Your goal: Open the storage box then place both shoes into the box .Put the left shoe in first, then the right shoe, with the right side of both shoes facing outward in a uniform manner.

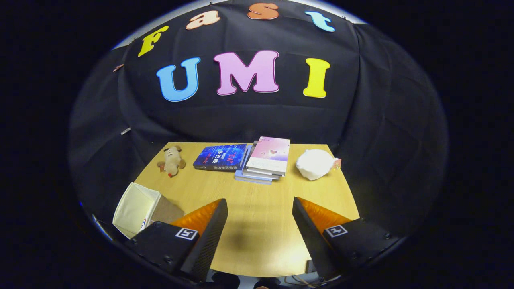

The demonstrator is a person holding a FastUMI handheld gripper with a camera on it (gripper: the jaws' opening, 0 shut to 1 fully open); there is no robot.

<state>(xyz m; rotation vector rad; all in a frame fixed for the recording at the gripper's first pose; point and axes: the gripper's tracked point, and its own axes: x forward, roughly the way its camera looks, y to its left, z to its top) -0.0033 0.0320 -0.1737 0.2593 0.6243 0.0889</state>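
Note:
My gripper (259,204) hangs open above the near part of a wooden table (261,241), with bare tabletop between its black and orange fingers (209,224). Just left of the left finger an open cream fabric box (136,208) lies tipped on its side near the table's left edge, its mouth facing left.
Beyond the fingers lie a dark blue book (220,157) and a stack of books with a pink cover on top (267,158). A small tan plush toy (172,160) sits at the far left, a white plush toy (316,163) at the far right.

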